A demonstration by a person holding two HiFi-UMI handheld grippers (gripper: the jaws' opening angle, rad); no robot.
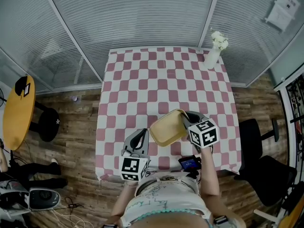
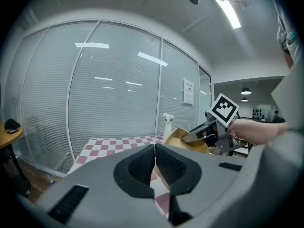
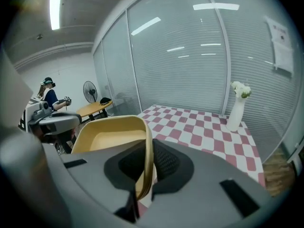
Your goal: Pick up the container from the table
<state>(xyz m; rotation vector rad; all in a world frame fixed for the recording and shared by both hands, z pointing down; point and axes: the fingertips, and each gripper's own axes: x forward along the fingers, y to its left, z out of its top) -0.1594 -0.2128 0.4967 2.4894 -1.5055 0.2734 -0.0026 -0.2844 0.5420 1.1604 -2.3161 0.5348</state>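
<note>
Your right tool (image 1: 186, 119) is clamped on the right rim of the tan container (image 1: 167, 128), held tilted above the checkered counter (image 1: 142, 80) at lower centre, with your left tool (image 1: 140, 134) closed and empty just to its lower left.

Grey left gripper (image 1: 140, 133) and right gripper (image 1: 186, 119), each bearing a black-and-white marker cube (image 1: 203, 133) (pads (image 2: 141, 167) black, ribbed); pale printed top (image 1: 164, 199).

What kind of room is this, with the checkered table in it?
Probably an office or workroom, not a home. Glass partition walls with blinds run behind the checkered table, a black office chair stands beside it, and a printed notice hangs on the glass.
</note>
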